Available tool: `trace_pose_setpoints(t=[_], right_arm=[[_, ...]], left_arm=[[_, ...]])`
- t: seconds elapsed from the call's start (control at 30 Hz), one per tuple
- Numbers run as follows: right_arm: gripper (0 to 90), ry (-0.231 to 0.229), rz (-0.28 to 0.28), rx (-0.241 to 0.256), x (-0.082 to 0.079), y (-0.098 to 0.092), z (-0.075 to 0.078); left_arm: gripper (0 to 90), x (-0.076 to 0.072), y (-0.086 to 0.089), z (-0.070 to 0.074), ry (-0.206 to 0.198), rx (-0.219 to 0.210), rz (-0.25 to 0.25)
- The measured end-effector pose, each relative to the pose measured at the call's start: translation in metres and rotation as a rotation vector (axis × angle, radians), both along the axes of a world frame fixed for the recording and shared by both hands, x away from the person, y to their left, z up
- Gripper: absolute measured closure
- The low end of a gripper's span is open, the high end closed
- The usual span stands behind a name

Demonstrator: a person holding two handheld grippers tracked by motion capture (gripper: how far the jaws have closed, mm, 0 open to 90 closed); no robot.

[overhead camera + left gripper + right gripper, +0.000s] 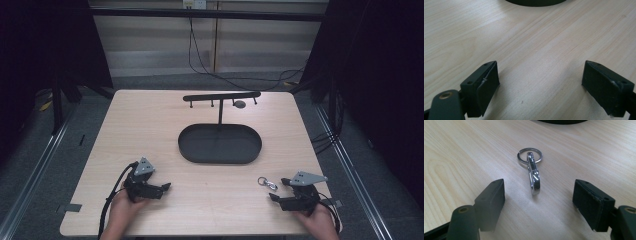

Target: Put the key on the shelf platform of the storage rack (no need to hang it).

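Note:
A silver key clip with a split ring lies flat on the wooden table near the front right. My right gripper is open just behind it, jaws spread wide, the clip's end lying between the fingertips. My left gripper rests open at the front left, nothing but bare wood between its jaws. A black oval tray with a hook rack on a post stands at the table's middle back.
The tray's dark rim shows ahead of the left gripper, and the same rim ahead of the right one. Cables hang at the back wall. Metal rails run along both sides of the table.

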State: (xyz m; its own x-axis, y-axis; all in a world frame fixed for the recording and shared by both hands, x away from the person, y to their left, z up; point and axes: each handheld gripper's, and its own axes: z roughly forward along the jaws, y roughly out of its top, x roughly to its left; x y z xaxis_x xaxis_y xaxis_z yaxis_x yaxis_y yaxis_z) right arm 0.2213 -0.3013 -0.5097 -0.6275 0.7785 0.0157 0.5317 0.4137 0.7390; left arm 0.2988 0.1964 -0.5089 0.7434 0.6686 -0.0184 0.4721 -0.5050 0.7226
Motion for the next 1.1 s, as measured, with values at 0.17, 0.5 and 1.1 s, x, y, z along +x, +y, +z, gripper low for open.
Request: trace_pose_setpoints(t=[0.17,0.5,1.1], right_arm=[[25.3,0.008,-0.012,-0.004,-0.001,0.000,0.001],[25.5,0.065,-0.012,-0.048,0.003,0.003,0.007],[44.3,0.249,0.062,-0.207,0.026,0.018,0.039]], left_arm=[[13.7,0.000,0.000,0.000,0.000,0.001,0.000],[13.7,0.000,0.000,0.000,-0.002,0.004,-0.001],[13.6,0.000,0.000,0.000,-0.003,0.010,-0.005]])
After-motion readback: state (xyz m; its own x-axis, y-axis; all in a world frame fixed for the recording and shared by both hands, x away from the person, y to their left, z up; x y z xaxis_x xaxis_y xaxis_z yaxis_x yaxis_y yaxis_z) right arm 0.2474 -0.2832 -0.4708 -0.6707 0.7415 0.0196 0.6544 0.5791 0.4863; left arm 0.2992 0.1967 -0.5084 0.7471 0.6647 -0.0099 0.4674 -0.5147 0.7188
